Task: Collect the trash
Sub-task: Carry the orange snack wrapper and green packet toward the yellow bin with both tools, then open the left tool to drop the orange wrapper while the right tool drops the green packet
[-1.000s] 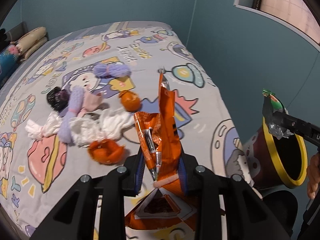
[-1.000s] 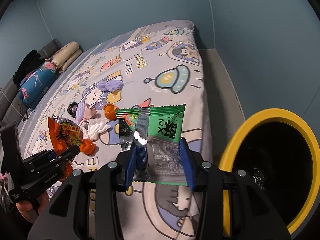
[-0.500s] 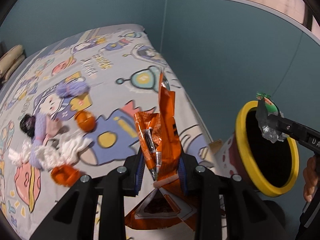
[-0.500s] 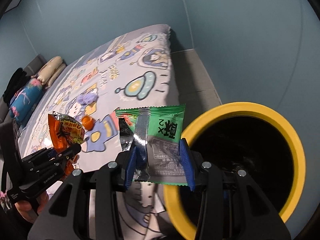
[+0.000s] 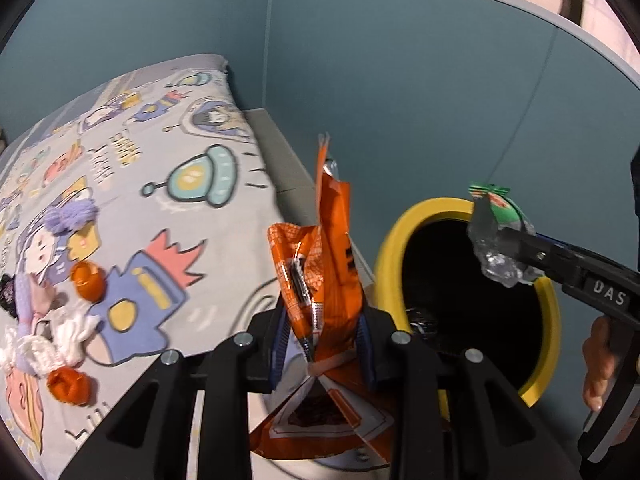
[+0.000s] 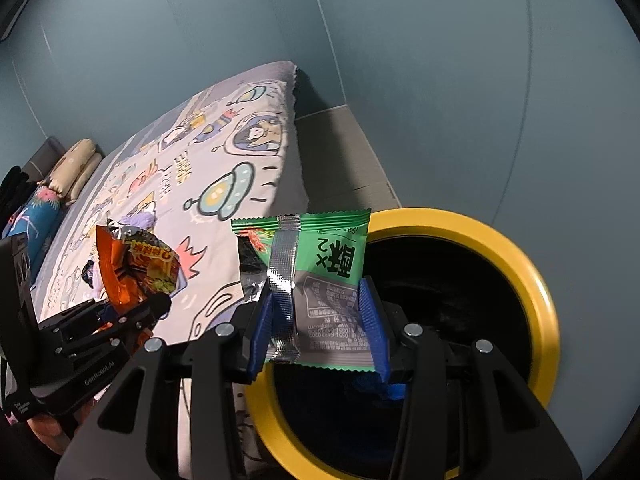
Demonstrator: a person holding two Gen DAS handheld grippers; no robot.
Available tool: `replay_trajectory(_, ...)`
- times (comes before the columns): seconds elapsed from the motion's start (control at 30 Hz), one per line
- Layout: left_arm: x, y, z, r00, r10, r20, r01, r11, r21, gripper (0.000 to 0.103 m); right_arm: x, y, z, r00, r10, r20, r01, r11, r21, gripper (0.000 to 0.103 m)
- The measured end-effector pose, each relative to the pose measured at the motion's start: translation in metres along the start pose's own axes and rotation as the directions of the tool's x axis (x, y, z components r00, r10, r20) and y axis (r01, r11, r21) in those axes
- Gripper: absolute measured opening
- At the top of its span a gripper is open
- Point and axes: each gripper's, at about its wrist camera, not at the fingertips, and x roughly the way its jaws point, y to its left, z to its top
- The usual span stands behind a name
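- A teal-walled bedroom holds a bed (image 5: pixel 132 184) covered by a grey sheet printed with cartoon figures; a strip of grey floor (image 6: pixel 340 152) runs between the bed and the wall.
- At the left of the sheet lie white crumpled tissues (image 5: pixel 60 340), two pieces of orange peel (image 5: pixel 88 280) and a lilac yarn pompom (image 5: pixel 72 214).
- In the middle of the left wrist view, the left gripper (image 5: pixel 323 332) has its blue pads pressed against an orange snack wrapper (image 5: pixel 328 272), which stands upright between them, over the edge of the bed and just left of the bin.
- To the right stands a bin (image 5: pixel 548 320) with a yellow rim and black inside, beside the bed.
- The right gripper (image 6: pixel 318 320) is clamped on a green snack wrapper (image 6: pixel 320 256), held above the near part of the bin's mouth (image 6: pixel 460 320).
- A hand (image 5: pixel 600 364) grips the right tool's handle at the far right.
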Motion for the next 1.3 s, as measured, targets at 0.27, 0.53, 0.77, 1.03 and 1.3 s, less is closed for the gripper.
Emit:
replay_trajectory(0.27, 0.012, -0.034, 0.007, 0.999, -0.053, -0.007, 0.053, 0.997, 0.058, 0.027, -0.005, -0.032, 0.001, 1.0, -0.02, 0.01, 0.019, 0.998, 0.056, 0.039)
replay_trajectory(0.53, 0.023, -0.06, 0.008, 0.993, -0.108, -0.035, 0.11, 0.992, 0.069, 0.027, -0.006, -0.054, -0.002, 1.0, -0.029, 0.0, 0.029, 0.994, 0.104, 0.039)
replay_trajectory(0.77, 0.036, -0.083, 0.005, 0.991, -0.118, -0.062, 0.124, 0.986, 0.109, 0.028, -0.003, -0.068, -0.005, 0.999, -0.029, -0.014, 0.031, 0.99, 0.136, 0.04)
replay_trajectory(1.03, 0.047, -0.085, -0.001, 0.987, -0.13, -0.096, 0.138, 0.987, 0.079, 0.028, 0.007, -0.077, -0.005, 1.0, -0.009, -0.026, 0.014, 0.983, 0.185, 0.042)
replay_trajectory(1.3, 0.049, -0.084, -0.001, 0.983, -0.157, -0.097, 0.164, 0.984, 0.065, 0.038, 0.002, -0.076, -0.002, 1.0, -0.006, -0.005, 0.007, 0.979, 0.203, 0.05)
